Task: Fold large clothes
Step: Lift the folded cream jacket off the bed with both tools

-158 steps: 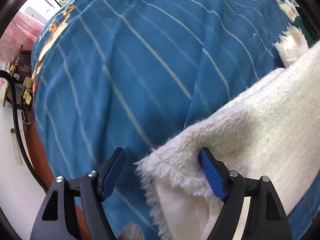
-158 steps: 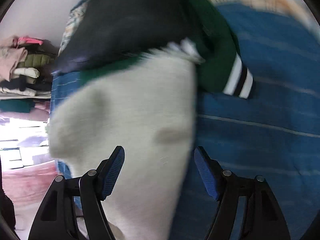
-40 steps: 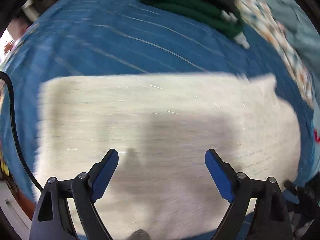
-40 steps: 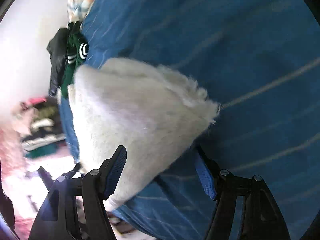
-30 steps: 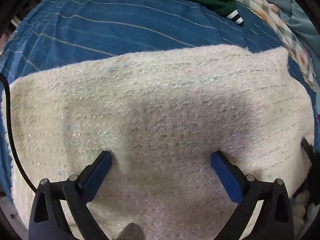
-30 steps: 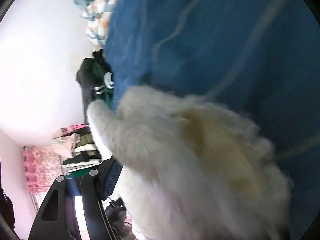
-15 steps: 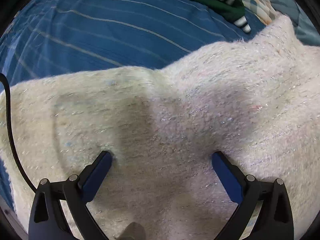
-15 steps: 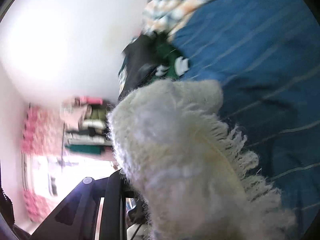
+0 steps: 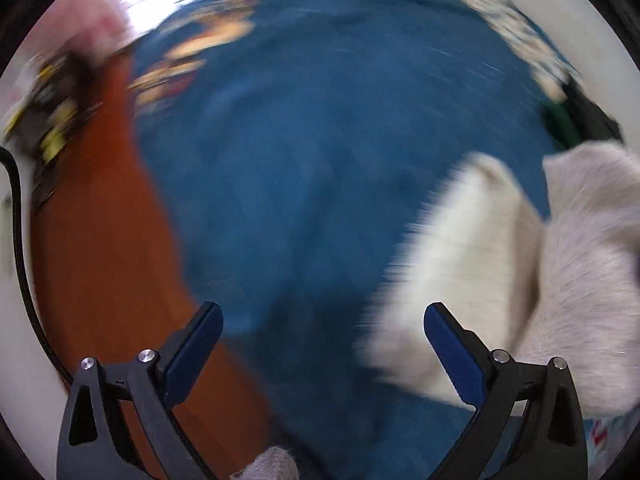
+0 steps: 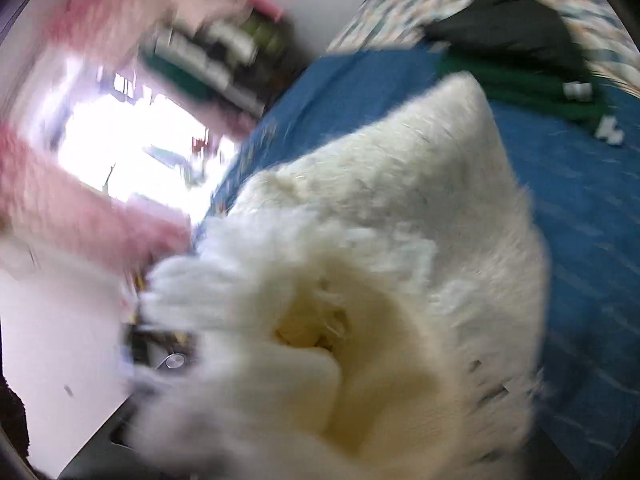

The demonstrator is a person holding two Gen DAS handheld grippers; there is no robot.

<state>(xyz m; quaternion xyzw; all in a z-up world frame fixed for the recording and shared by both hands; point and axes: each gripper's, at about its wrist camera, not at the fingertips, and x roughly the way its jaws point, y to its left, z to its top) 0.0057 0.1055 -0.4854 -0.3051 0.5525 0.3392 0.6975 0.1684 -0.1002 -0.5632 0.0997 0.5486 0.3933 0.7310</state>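
The left tongs (image 9: 322, 338) have swung off the white sweater (image 9: 480, 280), now at their 3 o'clock on the bed (image 9: 340, 140); they gape empty; the right tongs, buried in its bunched end, look clamped on it

The white garment (image 10: 400, 240) is a shaggy, long-piled cloth, woolly and matt, with loose fringe strands along its edge at about 9 o'clock in the right wrist view; it looks the same fuzzy stuff in the left wrist view (image 9: 580, 260). The blue bedspread (image 9: 340, 160) is a flat woven cloth, matt and smooth-looking (blur hides the weave). The left gripper (image 9: 322, 330) has matt black plastic arms, small shiny metal screw heads and blue pads (image 9: 450, 356) with a dull, rubbery look. At 9 o'clock, a smooth reddish-brown wooden bed edge (image 9: 100, 260).
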